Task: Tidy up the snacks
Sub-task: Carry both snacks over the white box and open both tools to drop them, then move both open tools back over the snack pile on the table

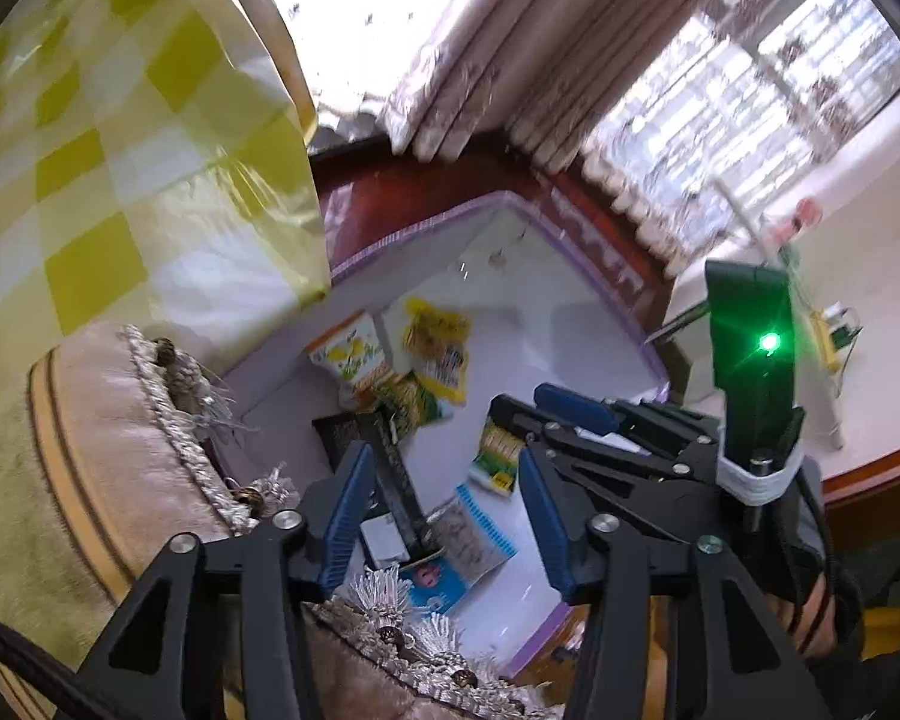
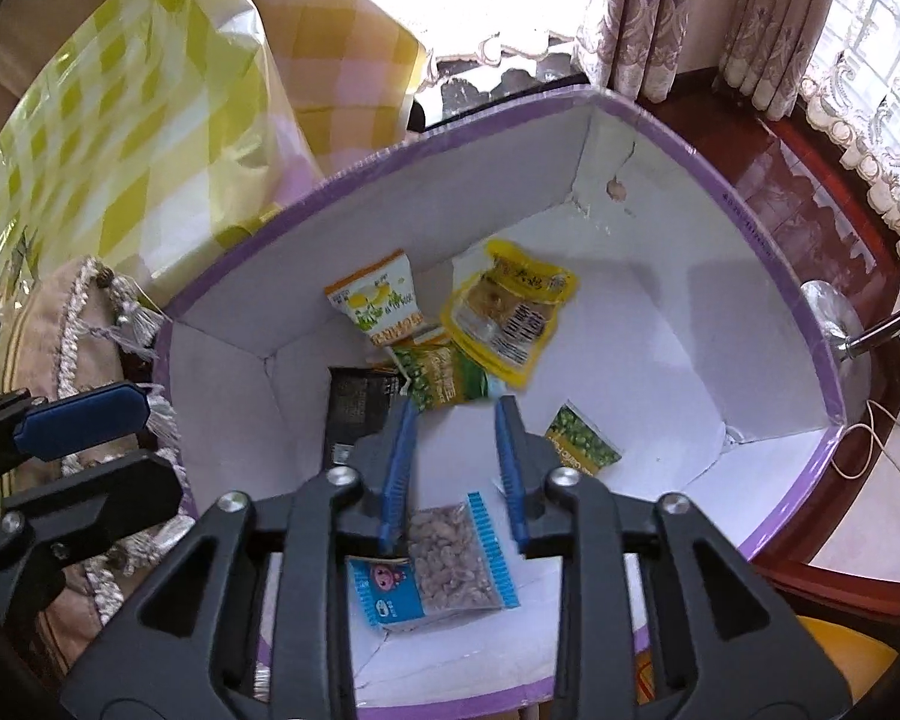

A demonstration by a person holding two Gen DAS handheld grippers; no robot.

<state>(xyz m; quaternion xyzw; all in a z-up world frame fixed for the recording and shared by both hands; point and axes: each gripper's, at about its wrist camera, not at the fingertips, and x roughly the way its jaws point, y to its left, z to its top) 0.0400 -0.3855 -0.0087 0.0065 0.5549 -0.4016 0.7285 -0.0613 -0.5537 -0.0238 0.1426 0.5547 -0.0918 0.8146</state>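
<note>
We hold both grippers, left [image 1: 444,516] and right [image 2: 455,468], with jaws apart and empty above the purple-rimmed white box [image 2: 660,276], where the snack packets lie: yellow pouch [image 2: 510,309], green pea packet [image 2: 581,439], blue nut bag [image 2: 435,564].

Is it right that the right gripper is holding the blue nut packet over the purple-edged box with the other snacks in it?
Not quite. The right gripper is open and holding nothing. The right wrist view shows the blue nut packet lying on the floor of the purple-edged box, below the gripper. The other snacks are in the box, as you said.
</note>
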